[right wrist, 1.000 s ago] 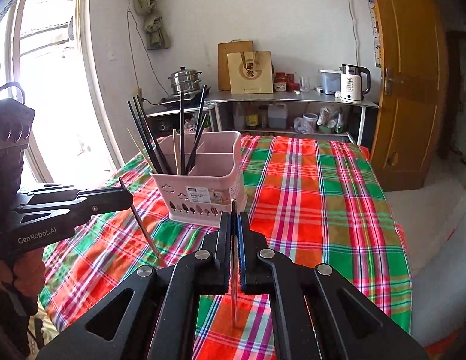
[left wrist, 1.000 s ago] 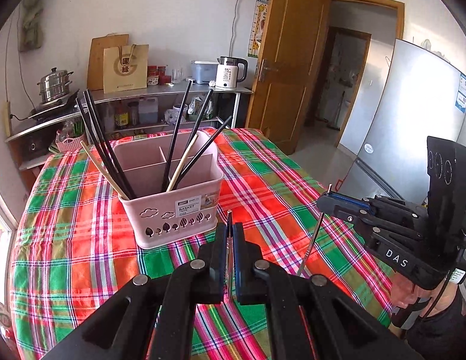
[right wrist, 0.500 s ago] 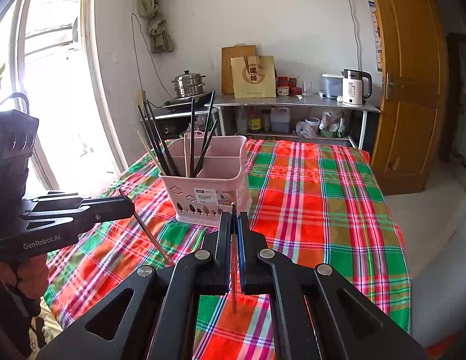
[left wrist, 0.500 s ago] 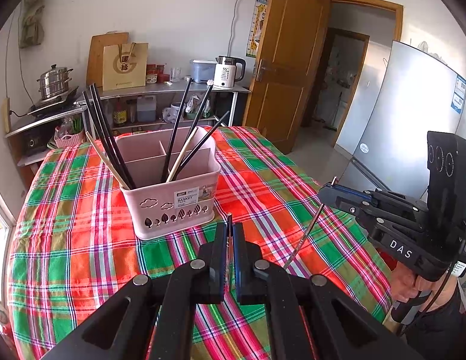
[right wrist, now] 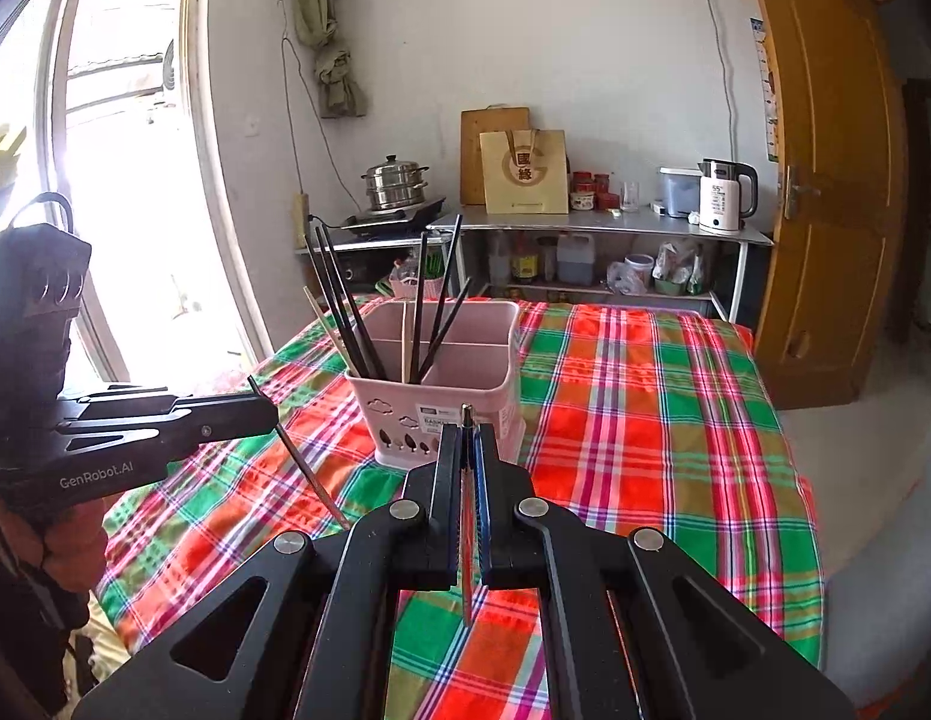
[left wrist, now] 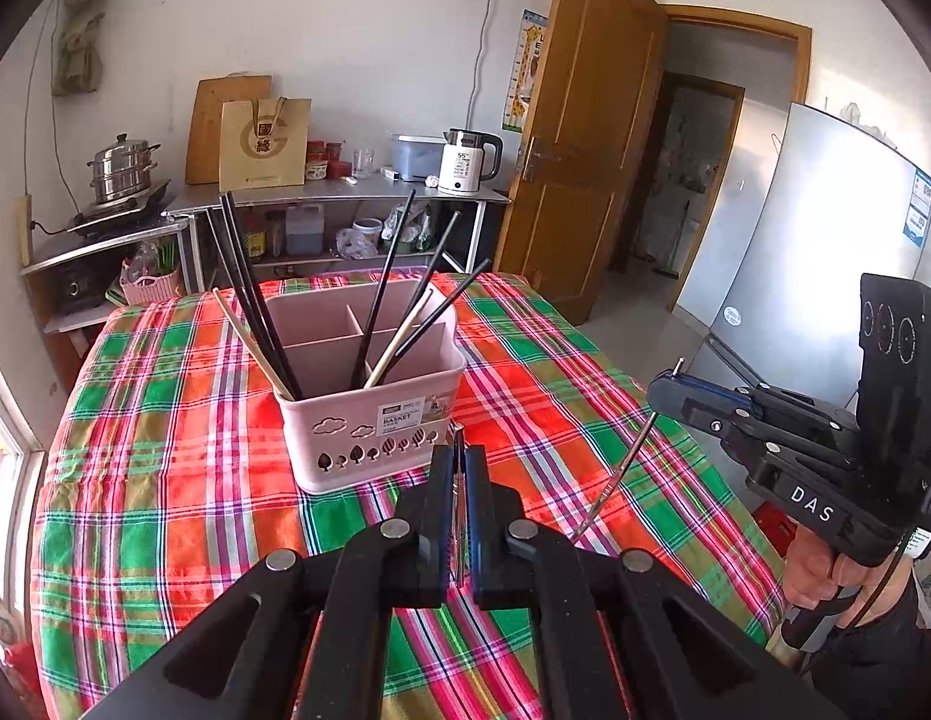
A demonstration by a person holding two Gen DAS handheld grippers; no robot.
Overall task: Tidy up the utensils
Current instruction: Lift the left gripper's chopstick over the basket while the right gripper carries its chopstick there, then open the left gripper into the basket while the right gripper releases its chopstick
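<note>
Pink basket (left wrist: pixel 369 420) sits upright just ahead of both grippers, dark and pale chopsticks (left wrist: pixel 258 312) leaning inside. One thin metal chopstick (left wrist: pixel 615 480) pinched in each gripper, hanging down.

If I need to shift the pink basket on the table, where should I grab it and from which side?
Grip the pink basket by its near front wall at the rim, coming down from above. The chopsticks lean outward along the left and middle, so the bare right corner gives clear room for the fingers.

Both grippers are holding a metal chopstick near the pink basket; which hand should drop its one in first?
Probably the left. Both grippers are shut on a chopstick, but the left gripper sits closer to the pink basket, facing its front wall. The right gripper hangs off to the side, beyond the table edge, so it has farther to travel.
</note>
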